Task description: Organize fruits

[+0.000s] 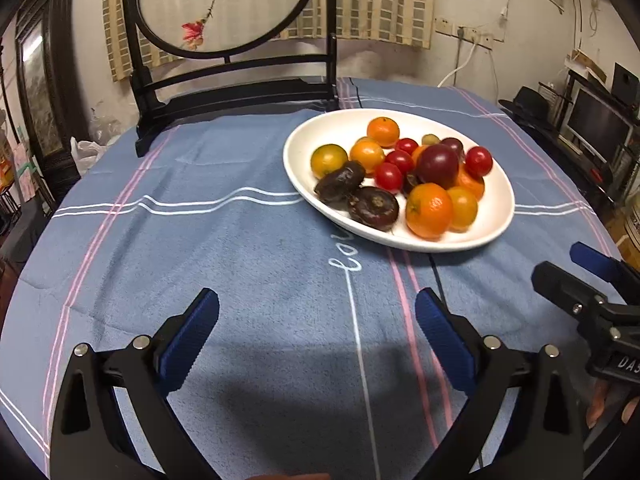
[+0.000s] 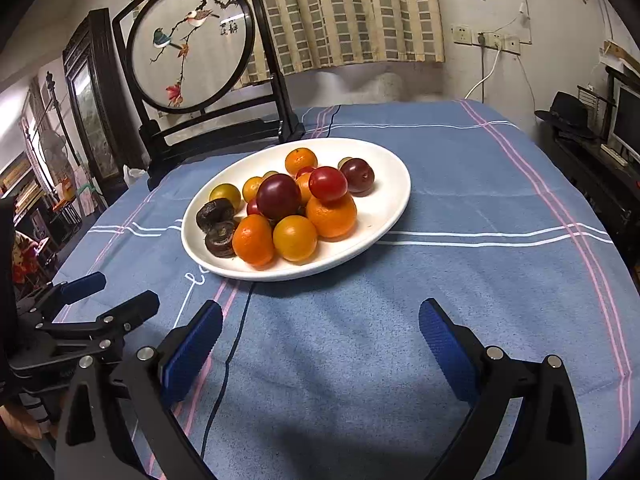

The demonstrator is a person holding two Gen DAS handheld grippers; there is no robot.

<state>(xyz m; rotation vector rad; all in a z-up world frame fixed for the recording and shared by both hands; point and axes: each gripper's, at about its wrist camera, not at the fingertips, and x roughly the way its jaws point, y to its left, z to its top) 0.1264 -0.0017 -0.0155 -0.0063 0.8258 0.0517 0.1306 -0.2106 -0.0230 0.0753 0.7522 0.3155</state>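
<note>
A: Left wrist view first. What are the fingers doing?

B: The left gripper [image 1: 317, 312] is spread wide with nothing between its blue pads, hovering over bare blue striped cloth [image 1: 240, 264] on the surface. The right gripper [image 2: 321, 322] looks the same in its own view: fingers parted, holding nothing.

A: And the fruit?

B: All of it is heaped on the white oval plate [image 1: 496, 224], which sits on the cloth ahead of both grippers, to the right of centre for the left one and slightly left of centre for the right one.

A: What's in the heap?

B: Several oranges [image 1: 429, 210], small red tomatoes [image 1: 388, 177], a dark red plum [image 1: 438, 166] near the top, and two dark brown, wrinkled fruits [image 1: 374, 208] lying against each other at the plate's near-left edge. A greenish-yellow citrus [image 1: 329, 160] rests just behind them.

A: Anything behind the plate?

B: A round embroidered screen [image 2: 188, 46] in a dark wooden stand, standing on the far part of the surface, close to the plate's back rim.

A: Do the grippers see each other?

B: Yes, the right gripper shows at the right edge of the left wrist view [image 1: 592, 280], beside the plate but apart from it.
</note>
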